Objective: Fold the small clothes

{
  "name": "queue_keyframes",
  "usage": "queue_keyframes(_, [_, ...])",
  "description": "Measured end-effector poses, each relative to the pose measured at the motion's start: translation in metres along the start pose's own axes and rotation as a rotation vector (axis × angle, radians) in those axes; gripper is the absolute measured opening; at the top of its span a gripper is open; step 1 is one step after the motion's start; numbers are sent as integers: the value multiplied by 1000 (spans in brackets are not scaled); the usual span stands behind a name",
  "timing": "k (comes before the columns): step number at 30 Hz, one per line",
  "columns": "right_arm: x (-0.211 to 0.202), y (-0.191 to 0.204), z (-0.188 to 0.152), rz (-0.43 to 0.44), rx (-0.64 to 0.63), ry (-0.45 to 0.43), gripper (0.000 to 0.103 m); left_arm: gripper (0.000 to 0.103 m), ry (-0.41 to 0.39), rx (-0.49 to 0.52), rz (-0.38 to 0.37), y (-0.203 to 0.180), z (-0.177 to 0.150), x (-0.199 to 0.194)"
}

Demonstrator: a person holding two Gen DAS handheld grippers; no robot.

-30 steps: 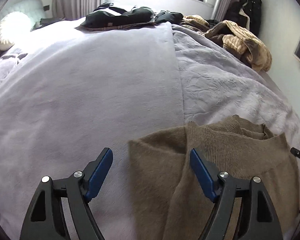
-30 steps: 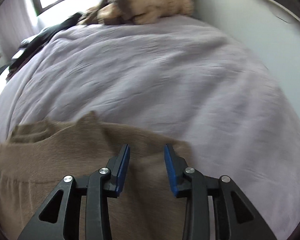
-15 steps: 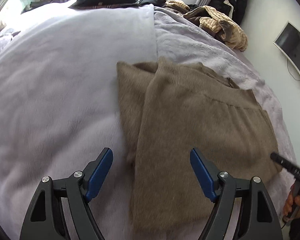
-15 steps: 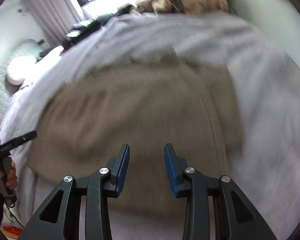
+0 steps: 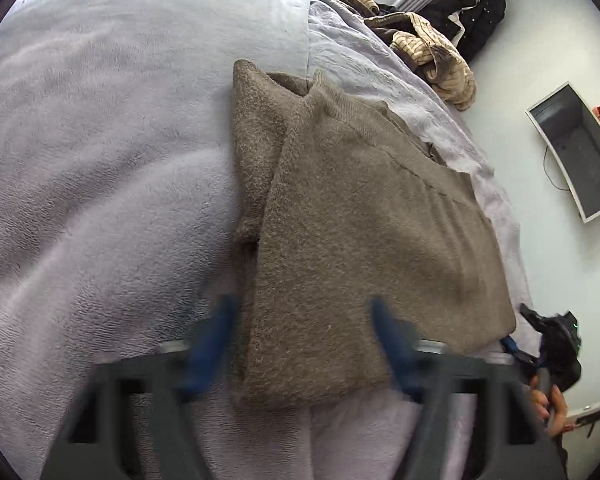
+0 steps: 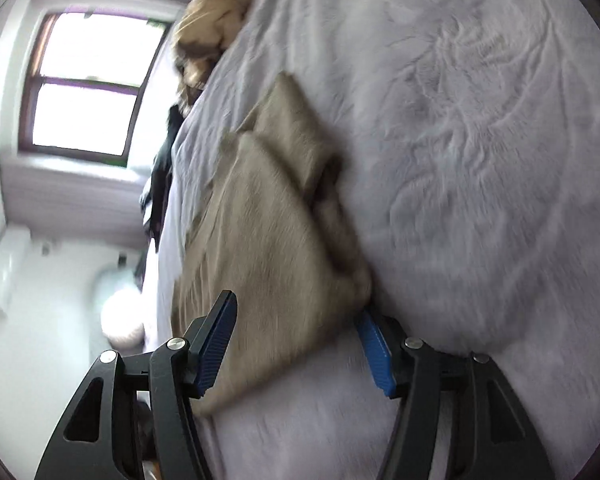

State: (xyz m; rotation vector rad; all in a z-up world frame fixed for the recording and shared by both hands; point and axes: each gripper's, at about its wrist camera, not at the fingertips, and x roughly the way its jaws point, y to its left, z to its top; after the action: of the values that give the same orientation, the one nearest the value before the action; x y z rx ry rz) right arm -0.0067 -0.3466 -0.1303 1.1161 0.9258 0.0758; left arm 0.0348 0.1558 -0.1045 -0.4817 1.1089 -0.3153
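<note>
In the left wrist view, the brown sweater (image 5: 364, 232) lay folded on the bed (image 5: 100, 160), and the left claw (image 5: 304, 344), blurred and closing, had its blue fingers (image 5: 216, 340) either side of the sweater's near edge, not visibly pressing it. In the right wrist view, the right claw (image 6: 296, 344) stood spread and opening, its fingers (image 6: 374, 350) straddling the sweater's (image 6: 268, 240) near corner on the bed (image 6: 480, 120).

Both wrist cams close, over sweater (image 5: 364, 240)

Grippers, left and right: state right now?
Left gripper: jaws closing around the near edge of the brown knit sweater, not yet pinching.
Right gripper: jaws opening, sweater corner between them, unpinched.
</note>
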Motion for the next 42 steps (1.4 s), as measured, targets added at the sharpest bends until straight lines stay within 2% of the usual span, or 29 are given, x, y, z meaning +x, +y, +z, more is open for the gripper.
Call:
queue_keyframes(1, [3, 7, 3, -27, -22, 16, 10, 22, 15, 11, 29, -1, 0, 0])
queue_keyframes(4, [-8, 32, 5, -95, -173, 1, 9, 13, 4, 31, 28, -1, 0, -11])
queue_keyframes(6, [-14, 46, 4, -159, -278, -14, 9, 13, -15, 53, 45, -2, -4, -20])
queue_keyframes(8, [-4, 47, 5, -249, -350, 1, 10, 13, -8, 75, 91, 3, -10, -17])
queue_keyframes(10, [14, 32, 6, -303, -355, 46, 11, 13, 3, 68, 110, 13, -18, -11])
queue_keyframes(13, [10, 22, 9, -245, -288, 39, 13, 13, -23, 63, 98, 19, -23, -17])
queue_keyframes(19, [-28, 9, 3, -255, -209, 0, 17, 13, -73, 98, 157, 19, -25, -41])
queue_keyframes(21, [-44, 9, -1, -271, -220, -37, 18, 13, -92, 93, 149, 20, -24, -51])
queue_keyframes(23, [-56, 19, -6, -261, -247, -79, 22, 13, -119, 94, 135, 16, -15, -59])
queue_keyframes(25, [-57, 34, 0, -239, -277, -102, 22, 13, -142, 109, 130, 7, -4, -64])
queue_keyframes(27, [-47, 54, 8, -213, -310, -122, 22, 13, -163, 120, 118, -3, 9, -63])
queue_keyframes(32, [-3, 88, 20, -211, -379, -70, 22, 13, -190, 130, 107, -36, 45, -35])
queue_keyframes(36, [33, 100, 27, -244, -415, -31, 22, 13, -173, 133, 152, -50, 64, -1])
queue_keyframes(39, [50, 93, 30, -280, -425, 0, 22, 13, -133, 113, 206, -42, 71, 27])
queue_keyframes(42, [61, 74, 37, -280, -398, 24, 18, 13, -125, 59, 156, -26, 71, 35])
